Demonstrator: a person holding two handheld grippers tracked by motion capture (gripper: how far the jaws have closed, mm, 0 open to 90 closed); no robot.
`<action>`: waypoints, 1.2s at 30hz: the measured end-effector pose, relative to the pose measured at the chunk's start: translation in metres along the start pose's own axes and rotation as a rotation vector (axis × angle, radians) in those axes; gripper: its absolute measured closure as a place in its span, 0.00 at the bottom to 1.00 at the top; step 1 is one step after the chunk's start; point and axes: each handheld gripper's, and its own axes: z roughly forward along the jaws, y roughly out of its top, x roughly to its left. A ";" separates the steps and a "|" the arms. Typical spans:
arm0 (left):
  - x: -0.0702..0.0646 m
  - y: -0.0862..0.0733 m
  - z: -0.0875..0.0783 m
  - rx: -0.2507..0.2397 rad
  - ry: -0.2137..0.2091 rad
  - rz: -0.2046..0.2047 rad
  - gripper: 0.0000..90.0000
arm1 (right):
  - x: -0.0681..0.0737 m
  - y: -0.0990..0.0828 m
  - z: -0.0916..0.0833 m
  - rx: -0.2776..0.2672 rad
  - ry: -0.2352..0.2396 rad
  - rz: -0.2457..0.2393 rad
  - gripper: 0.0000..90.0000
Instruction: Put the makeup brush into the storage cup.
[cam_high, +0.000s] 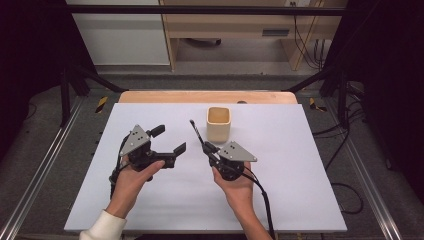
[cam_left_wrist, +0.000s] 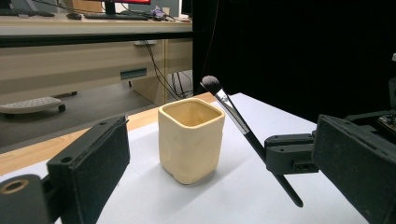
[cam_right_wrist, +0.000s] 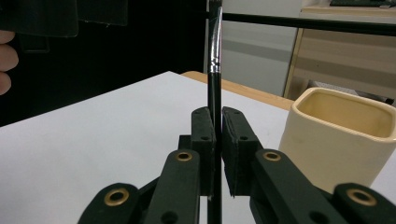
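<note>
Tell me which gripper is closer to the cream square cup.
Right. The right gripper, shut on the makeup brush, sits just in front of the cup. The left gripper, jaws open and empty, is farther off to the cup's left.

The cream square ceramic cup (cam_high: 219, 123) is the one obstacle standing on the white-covered bench (cam_high: 290, 190). Bare surface lies open all around it, widest toward the left, right and near edges.

No readable text, labels, brands or numbers anywhere; yellow-black hazard stripes (cam_high: 101, 103) on floor carry no lettering.
</note>
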 end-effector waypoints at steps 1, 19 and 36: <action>0.000 0.000 0.000 0.001 -0.001 -0.001 0.05 | 0.000 0.000 0.000 0.000 0.001 -0.003 0.93; -0.002 -0.003 0.005 0.015 -0.037 -0.068 0.17 | 0.013 -0.002 0.000 -0.039 0.005 -0.027 0.93; 0.008 -0.009 0.010 0.044 -0.084 -0.187 0.59 | 0.034 -0.003 0.005 -0.045 0.045 -0.066 0.93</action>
